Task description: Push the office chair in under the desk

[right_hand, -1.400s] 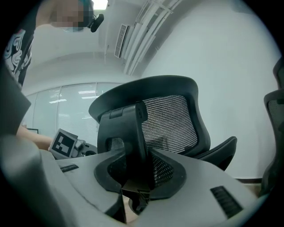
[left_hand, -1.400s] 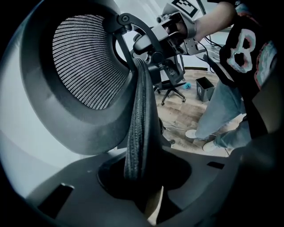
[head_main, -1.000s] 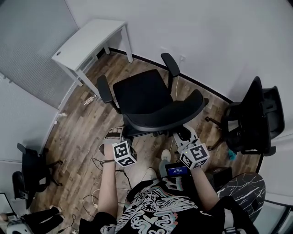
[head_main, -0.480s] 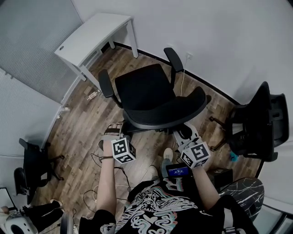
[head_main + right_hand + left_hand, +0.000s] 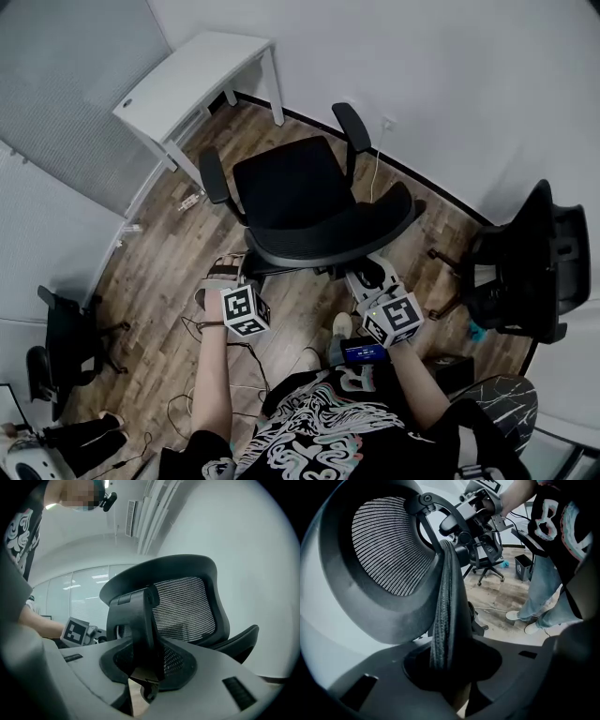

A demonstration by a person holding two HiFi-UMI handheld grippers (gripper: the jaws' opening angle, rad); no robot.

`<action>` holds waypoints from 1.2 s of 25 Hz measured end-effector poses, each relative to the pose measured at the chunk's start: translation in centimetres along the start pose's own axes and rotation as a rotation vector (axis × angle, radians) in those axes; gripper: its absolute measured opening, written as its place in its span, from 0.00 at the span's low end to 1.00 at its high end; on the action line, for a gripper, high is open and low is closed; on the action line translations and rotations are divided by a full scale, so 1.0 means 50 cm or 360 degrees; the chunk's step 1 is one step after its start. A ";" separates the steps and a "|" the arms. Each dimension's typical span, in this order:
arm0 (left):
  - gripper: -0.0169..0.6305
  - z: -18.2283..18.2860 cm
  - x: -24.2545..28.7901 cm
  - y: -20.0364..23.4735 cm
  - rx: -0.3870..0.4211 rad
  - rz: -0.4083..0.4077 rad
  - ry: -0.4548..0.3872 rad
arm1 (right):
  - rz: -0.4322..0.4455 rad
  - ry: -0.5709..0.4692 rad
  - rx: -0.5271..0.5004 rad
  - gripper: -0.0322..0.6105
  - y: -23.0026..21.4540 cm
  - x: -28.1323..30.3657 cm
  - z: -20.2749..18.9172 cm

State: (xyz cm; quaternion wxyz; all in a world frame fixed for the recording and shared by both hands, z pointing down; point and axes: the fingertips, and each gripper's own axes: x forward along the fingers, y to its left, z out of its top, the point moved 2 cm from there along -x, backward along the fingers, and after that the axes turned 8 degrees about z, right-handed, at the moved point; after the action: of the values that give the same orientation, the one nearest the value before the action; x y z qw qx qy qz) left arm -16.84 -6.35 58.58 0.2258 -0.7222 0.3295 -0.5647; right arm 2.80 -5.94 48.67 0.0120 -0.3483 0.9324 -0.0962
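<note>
Black mesh office chair (image 5: 298,192) stands on the wood floor (image 5: 155,267) near the white worktop (image 5: 183,80), not under it, while I grip its backrest (image 5: 330,246) from behind: left tongs (image 5: 443,672) part-closed on the rim edge, right tongs (image 5: 143,667) clamped on the rear support bracket.

Soft, even overhead light — heavy fisheye warp, dark vignetted corners

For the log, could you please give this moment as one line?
left gripper: clamps office chair backrest | right gripper: clamps backrest | office chair: not under desk
</note>
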 end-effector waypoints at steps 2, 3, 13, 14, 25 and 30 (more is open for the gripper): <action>0.23 -0.003 0.005 0.005 -0.0005 -0.0002 0.0005 | 0.0014 0.0006 -0.0003 0.21 -0.003 0.009 0.001; 0.23 -0.003 0.006 0.006 -0.0008 -0.0010 0.0004 | 0.0021 0.0007 -0.0004 0.21 -0.004 0.011 0.002; 0.23 -0.012 0.016 0.019 -0.0014 -0.0004 0.0019 | 0.0054 0.0009 -0.0014 0.21 -0.008 0.029 0.003; 0.23 -0.014 0.018 0.020 -0.0014 0.0001 0.0025 | 0.0058 0.0009 -0.0014 0.21 -0.009 0.031 0.003; 0.23 -0.024 0.027 0.033 -0.0017 0.0011 0.0052 | 0.0080 0.0001 -0.0026 0.21 -0.012 0.045 0.008; 0.23 -0.025 0.031 0.035 -0.0015 0.0010 0.0051 | 0.0075 -0.0007 -0.0029 0.21 -0.016 0.047 0.008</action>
State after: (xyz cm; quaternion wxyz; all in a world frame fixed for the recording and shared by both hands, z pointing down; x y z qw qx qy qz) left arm -18.20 -8.64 58.72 0.2189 -0.7132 0.3379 -0.5738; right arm 1.56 -8.12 48.54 0.0130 -0.3264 0.9412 -0.0865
